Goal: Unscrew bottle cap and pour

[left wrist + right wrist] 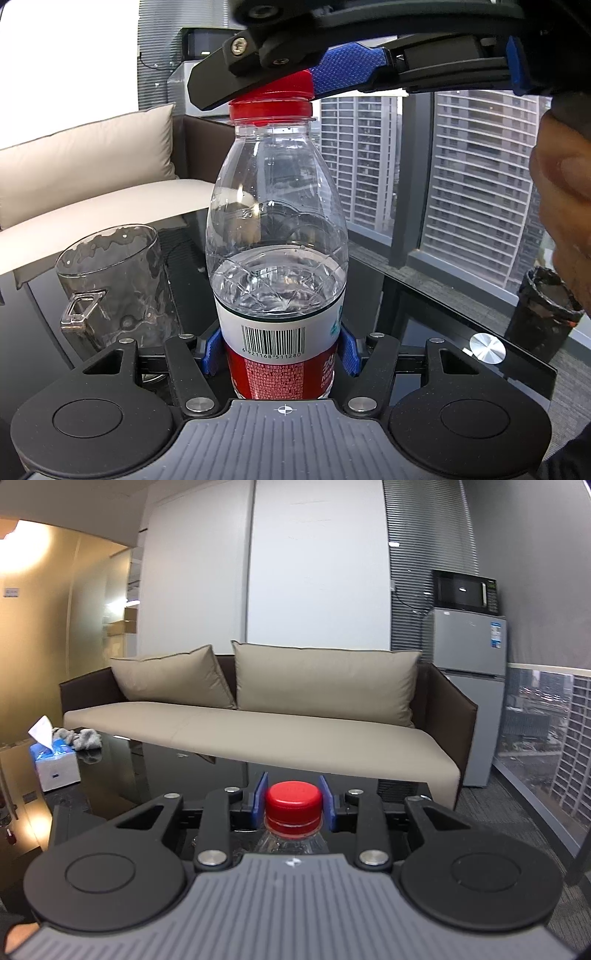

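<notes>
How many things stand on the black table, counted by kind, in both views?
Water bottle with red cap: 1
Glass mug: 1
Tissue box: 1
Grey cloth: 1
Total: 4

Left wrist view: daylight enters from the window at far right; upper-left background is blown out white. Glare streaks cross the bottle shoulder. Focus is sharp centrally. Right wrist view: dimmer, even interior light, with a warm overexposed lamp glow at far left. The glossy table carries reflections. Both views show fisheye bending and dark vignetting at the corners.
</notes>
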A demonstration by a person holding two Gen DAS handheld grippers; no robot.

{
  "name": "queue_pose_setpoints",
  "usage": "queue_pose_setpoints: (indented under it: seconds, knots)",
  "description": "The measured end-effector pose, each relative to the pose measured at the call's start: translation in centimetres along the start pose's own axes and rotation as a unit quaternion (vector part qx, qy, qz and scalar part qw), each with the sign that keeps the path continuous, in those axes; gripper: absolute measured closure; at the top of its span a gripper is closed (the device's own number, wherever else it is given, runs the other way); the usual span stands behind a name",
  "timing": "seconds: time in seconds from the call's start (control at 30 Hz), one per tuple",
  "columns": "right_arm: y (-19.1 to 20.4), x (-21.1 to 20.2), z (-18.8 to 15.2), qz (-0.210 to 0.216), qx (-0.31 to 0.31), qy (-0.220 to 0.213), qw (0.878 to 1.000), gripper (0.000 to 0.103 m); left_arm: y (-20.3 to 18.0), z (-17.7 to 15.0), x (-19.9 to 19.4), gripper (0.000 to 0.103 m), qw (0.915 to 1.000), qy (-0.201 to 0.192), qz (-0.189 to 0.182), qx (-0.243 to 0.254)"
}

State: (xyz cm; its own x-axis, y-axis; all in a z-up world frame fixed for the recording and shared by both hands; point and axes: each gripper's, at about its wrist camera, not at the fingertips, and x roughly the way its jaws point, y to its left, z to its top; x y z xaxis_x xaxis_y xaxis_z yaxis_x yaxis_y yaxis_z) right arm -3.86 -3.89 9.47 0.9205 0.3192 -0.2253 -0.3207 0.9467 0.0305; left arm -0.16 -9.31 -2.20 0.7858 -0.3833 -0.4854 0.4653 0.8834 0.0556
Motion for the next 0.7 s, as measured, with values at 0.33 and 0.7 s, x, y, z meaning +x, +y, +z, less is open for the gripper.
queue_pose_setpoints:
  seconds: [0.33,0.7]
  knots:
    - [-3.2,0.1,-0.3,0.099,-0.002,-0.015,0.995,0.071,0.1,-0.2,-0.3,0.047,1.0000,-0.003,-0.007,-0.001]
    - [-4.6,-1.6,-1.2,0.094,0.017,-0.031,0.995,0.052,0.1,0.0,-0.5,0.047,1.0000,-0.002,-0.003,-0.002]
